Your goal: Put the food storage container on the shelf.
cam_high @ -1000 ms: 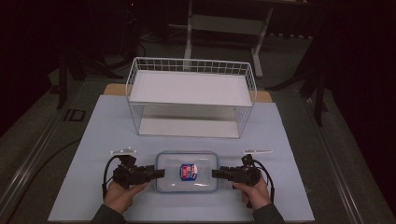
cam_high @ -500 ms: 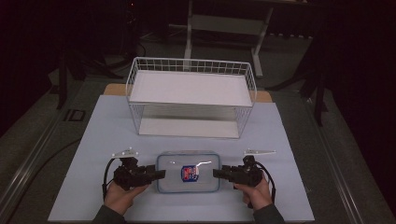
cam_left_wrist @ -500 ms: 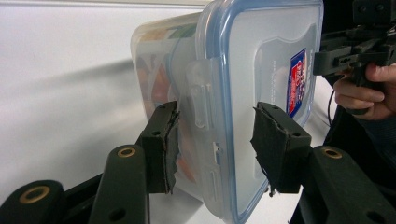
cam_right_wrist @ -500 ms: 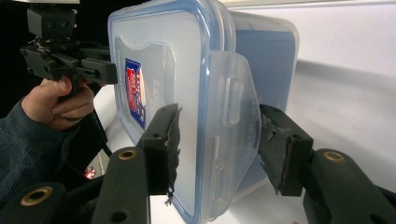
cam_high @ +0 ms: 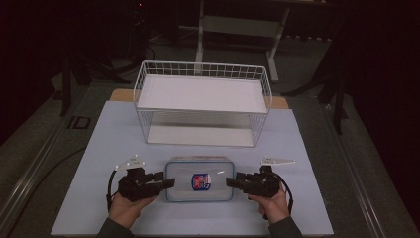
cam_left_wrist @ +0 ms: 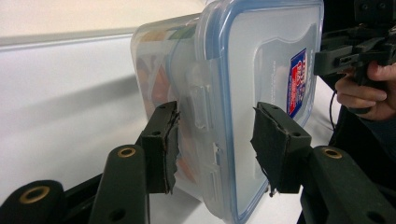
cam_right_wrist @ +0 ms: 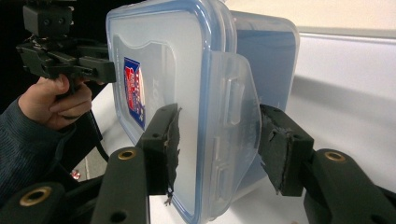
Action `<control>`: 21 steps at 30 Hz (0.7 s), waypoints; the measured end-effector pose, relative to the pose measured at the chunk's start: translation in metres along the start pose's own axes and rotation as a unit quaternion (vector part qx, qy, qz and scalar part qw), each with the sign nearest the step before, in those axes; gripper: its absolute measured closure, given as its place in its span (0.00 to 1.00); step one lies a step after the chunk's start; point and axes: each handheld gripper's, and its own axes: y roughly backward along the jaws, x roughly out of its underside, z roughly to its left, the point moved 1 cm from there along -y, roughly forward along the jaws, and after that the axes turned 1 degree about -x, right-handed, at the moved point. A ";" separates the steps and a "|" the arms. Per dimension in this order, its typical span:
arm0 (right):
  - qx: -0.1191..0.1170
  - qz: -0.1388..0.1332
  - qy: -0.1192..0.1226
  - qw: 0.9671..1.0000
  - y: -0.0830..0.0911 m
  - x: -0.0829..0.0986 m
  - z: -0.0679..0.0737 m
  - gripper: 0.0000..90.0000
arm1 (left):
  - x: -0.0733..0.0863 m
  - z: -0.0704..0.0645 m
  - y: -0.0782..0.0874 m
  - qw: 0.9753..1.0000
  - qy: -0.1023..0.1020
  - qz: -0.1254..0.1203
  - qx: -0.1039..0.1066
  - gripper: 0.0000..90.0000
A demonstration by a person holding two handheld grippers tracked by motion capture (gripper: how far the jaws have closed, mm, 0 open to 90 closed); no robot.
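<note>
A clear plastic container (cam_high: 199, 181) with a blue-rimmed lid and a red and blue label lies flat near the table's front edge. My left gripper (cam_high: 168, 182) is at its left short end and my right gripper (cam_high: 232, 182) at its right short end. In the left gripper view the open left gripper (cam_left_wrist: 212, 140) straddles the container (cam_left_wrist: 261, 70) end, where a latch lies flat against the wall. In the right gripper view the open right gripper (cam_right_wrist: 217, 144) straddles the other end of the container (cam_right_wrist: 163, 70), where the latch flap stands out from the wall.
A white wire basket shelf (cam_high: 203, 69) with two levels stands at the back middle of the pale table mat (cam_high: 109, 139). A table frame and cables stand on the dark floor beyond. Each gripper view shows the other hand (cam_left_wrist: 364, 88) (cam_right_wrist: 51, 102) farther off.
</note>
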 end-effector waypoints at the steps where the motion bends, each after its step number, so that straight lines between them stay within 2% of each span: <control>1: 0.001 -0.003 0.005 1.000 0.001 -0.001 0.002 0.56 | -0.001 -0.001 0.001 1.000 -0.003 -0.004 0.000 0.57; 5: 0.004 -0.009 0.018 1.000 0.004 -0.004 0.005 0.56 | -0.002 -0.004 0.003 1.000 -0.009 -0.011 0.000 0.57; 11: 0.007 -0.018 0.036 0.999 0.009 -0.008 0.011 0.56 | -0.006 -0.009 0.007 0.999 -0.028 -0.025 -0.004 0.57; 21: 0.011 -0.028 0.057 0.998 0.014 -0.015 0.018 0.56 | -0.011 -0.013 0.011 0.998 -0.043 -0.039 -0.005 0.57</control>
